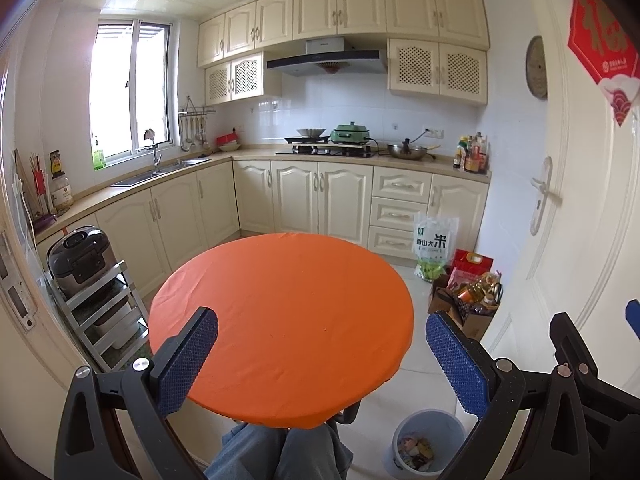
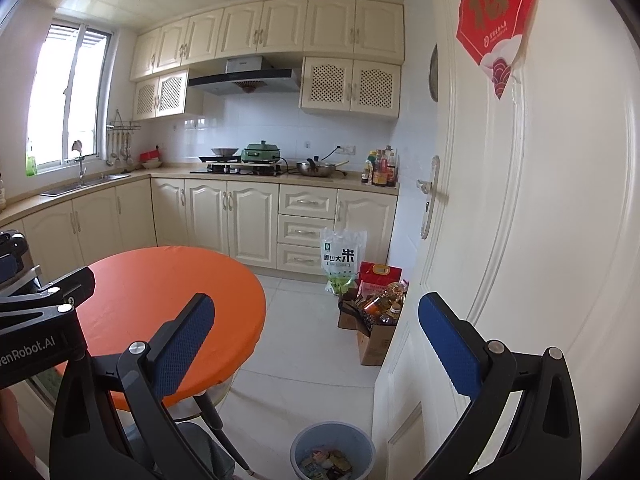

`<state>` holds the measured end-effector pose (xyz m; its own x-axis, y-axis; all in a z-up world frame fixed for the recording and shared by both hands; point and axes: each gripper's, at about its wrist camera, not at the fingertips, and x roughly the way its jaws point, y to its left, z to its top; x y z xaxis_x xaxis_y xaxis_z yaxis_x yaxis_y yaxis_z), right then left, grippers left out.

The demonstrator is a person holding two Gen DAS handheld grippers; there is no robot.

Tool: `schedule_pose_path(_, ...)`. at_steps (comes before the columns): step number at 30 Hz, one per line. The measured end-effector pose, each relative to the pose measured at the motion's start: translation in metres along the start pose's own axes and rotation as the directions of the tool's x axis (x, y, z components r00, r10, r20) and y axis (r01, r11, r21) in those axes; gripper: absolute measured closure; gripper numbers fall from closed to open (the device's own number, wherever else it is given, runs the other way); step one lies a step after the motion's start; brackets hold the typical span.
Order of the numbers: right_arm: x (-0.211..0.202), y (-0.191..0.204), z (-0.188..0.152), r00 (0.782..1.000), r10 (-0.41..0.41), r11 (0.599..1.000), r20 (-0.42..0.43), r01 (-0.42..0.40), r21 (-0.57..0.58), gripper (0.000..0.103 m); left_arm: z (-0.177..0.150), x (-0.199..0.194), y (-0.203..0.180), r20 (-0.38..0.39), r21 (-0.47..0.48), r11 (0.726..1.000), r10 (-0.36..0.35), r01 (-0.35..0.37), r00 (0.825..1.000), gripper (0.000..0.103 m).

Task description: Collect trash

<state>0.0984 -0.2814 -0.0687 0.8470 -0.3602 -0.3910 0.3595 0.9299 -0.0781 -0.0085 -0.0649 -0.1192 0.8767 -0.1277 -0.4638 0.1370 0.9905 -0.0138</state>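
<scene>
Now both your left tool (image 1: 322, 330) and right tool (image 2: 316, 322) are spread, empty. The trash (image 2: 326, 462) lies in the bin (image 2: 332, 432) at 6 o'clock: light, crumpled wrappers, so pinch an edge gently.

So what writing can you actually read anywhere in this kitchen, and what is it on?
"香山大米": white rice bag on the floor by the drawers.
"enRobot.AI", cut off at the frame edge: black body of the left tongs.
"福", large gold character: red door poster; its small white line is too blurred.
Labels on the sauce bottles, range hood and jar: too small.
</scene>
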Motion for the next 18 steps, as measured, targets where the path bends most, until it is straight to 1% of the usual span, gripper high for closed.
schedule_pose_path(18, -0.0056, 0.0088, -0.0021, 1.0, -0.011, 1.0, 0.012, 0.012, -0.017, 0.0, -0.0018, -0.0011, 0.0025, 0.006, -0.01, 1.0, 0.003, -0.002, 1.0, 0.001)
